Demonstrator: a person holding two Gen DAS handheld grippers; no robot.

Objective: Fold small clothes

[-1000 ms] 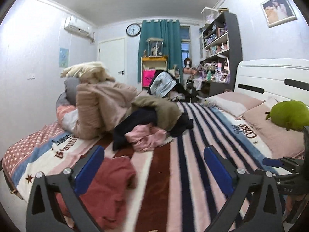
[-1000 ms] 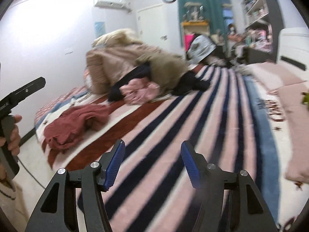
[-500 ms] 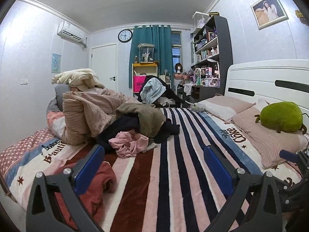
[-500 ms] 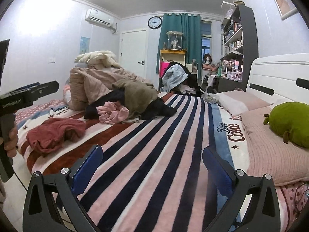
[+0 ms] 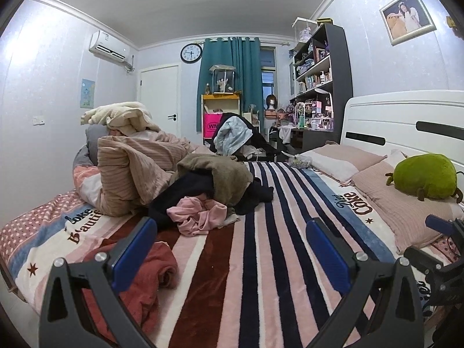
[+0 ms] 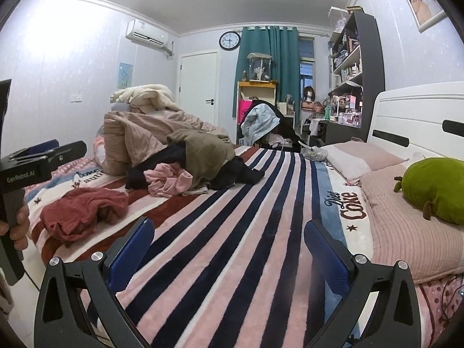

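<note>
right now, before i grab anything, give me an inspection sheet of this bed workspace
surface: striped blanket covers the bed, middle bare of clothes
job's things: red garment crumpled near the left edge; pink garment crumpled in front of the clothes pile
clutter: heaped beige bedding, two pillows, green plush on the nearer pillow
grippers: left gripper and right gripper both open, holding nothing, above the blanket
cables: thin cord below the left handle
surroundings: shelf unit, teal curtain, wall clock, white door
</note>
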